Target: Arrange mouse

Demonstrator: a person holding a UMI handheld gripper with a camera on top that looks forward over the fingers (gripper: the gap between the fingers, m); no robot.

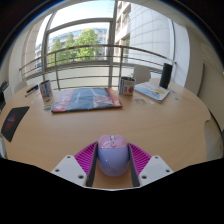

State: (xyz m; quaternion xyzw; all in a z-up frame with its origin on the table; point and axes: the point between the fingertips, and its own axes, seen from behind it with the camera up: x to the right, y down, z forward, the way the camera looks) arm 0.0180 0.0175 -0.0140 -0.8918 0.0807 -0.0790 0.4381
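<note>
A pale lilac mouse (112, 155) sits between my gripper's (112, 160) two fingers. Both pink pads (87, 157) press against its sides, and it is held above the round wooden table (60, 125). A pink and blue mouse mat (85, 98) lies flat on the far side of the table, beyond the fingers and a little to the left.
A can (126, 86) stands to the right of the mat. A white paper or booklet (153, 92) lies further right, with a dark upright object (166, 75) behind it. A dark flat object (14, 121) lies at the table's left. Bottles (45, 92) stand left of the mat. Windows are behind.
</note>
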